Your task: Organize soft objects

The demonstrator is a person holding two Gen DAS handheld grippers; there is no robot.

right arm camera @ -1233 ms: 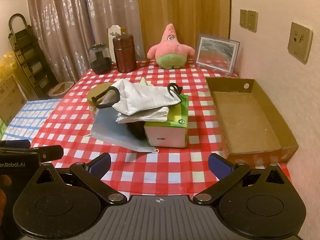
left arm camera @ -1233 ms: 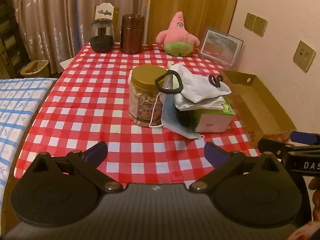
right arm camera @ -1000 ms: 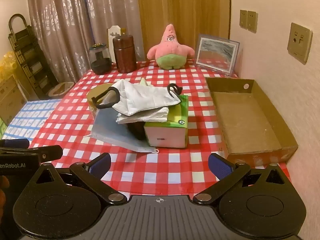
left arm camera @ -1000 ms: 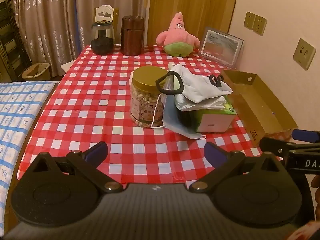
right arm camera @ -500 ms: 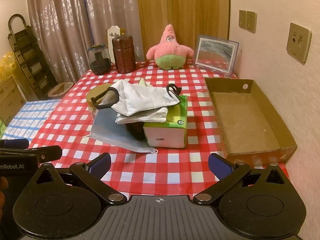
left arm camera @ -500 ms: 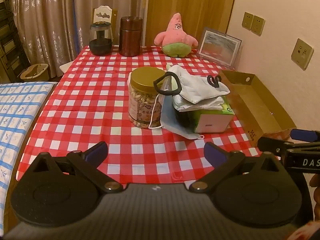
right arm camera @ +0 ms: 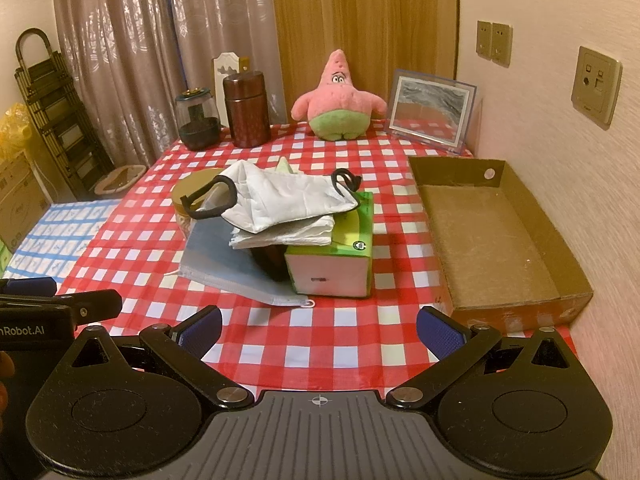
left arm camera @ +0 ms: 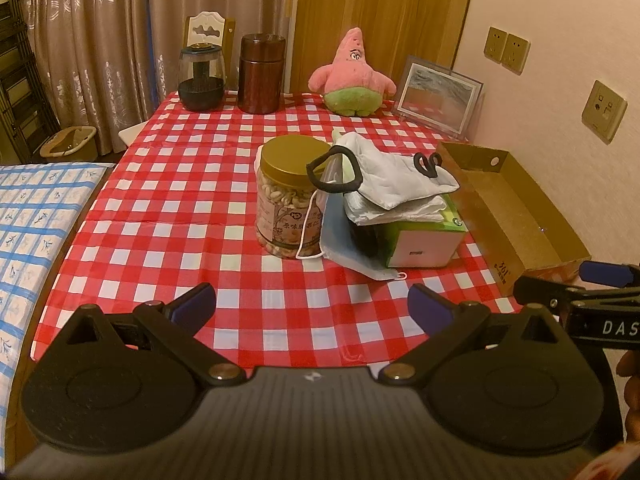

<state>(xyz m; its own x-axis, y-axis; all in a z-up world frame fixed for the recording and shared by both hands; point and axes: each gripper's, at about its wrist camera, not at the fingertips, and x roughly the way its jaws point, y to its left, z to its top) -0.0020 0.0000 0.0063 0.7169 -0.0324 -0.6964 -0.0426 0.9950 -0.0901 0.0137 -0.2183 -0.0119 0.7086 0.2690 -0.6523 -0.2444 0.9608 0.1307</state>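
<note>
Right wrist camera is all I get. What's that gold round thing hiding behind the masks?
Observer: It's the lid of a clear jar. The jar stands upright next to the tissue box and is filled with what look like nuts.
Operator: Is a mask stuck on it?
Observer: Not stuck, as far as I can tell. The blue mask leans between the jar and the box, and its white ear loop hangs across the jar's front.

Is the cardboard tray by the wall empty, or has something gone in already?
Empty: the cardboard tray shows only its bare brown floor in the right wrist view.
</note>
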